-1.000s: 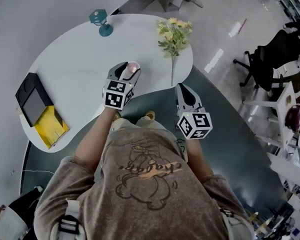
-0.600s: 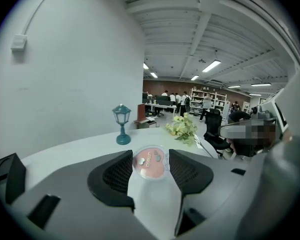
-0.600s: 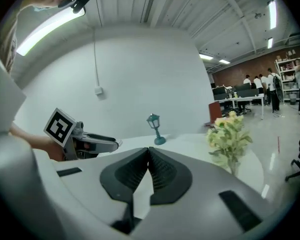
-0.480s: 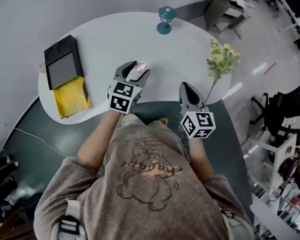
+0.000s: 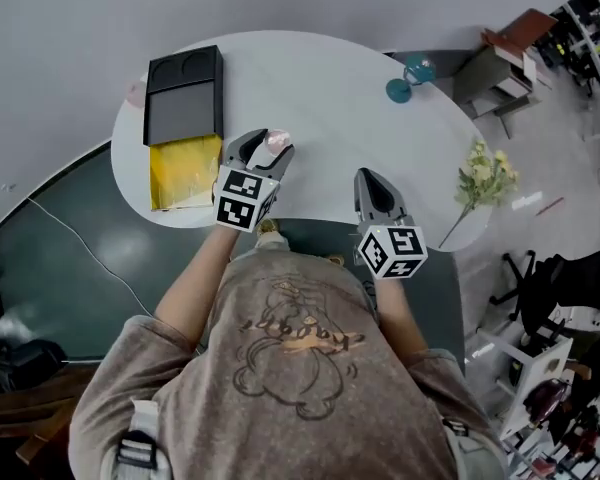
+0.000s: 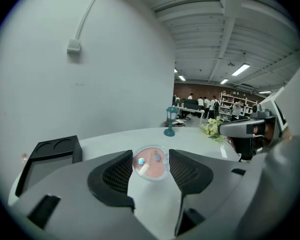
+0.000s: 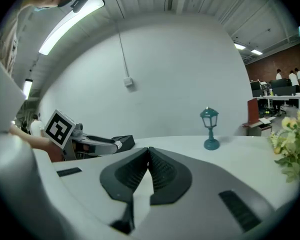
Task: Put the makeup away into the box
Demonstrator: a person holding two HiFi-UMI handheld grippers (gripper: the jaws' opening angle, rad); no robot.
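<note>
My left gripper [image 6: 150, 160] [image 5: 270, 146] is shut on a round pink makeup compact [image 6: 150, 162] [image 5: 274, 144] with a clear lid, held above the white table [image 5: 320, 118]. The black box [image 5: 182, 98] lies open at the table's left end, its lid toward the wall and a yellow lining [image 5: 183, 173] in the near half; the left gripper view shows the black box [image 6: 50, 156] left of the jaws. My right gripper [image 7: 147, 156] [image 5: 372, 186] is shut with nothing between its pads, hovering by the table's near edge.
A small teal lantern [image 5: 404, 80] [image 7: 209, 128] stands at the table's far right. A stem of yellow flowers [image 5: 483, 183] [image 7: 290, 141] reaches past the right edge. A cable [image 5: 70, 243] runs across the dark floor on the left. Office chairs and shelves stand far right.
The view has swung leftward: the box has shifted from the far left toward the left gripper, and lantern and flowers have slid right. Both grippers keep their grip state, the compact still held.
</note>
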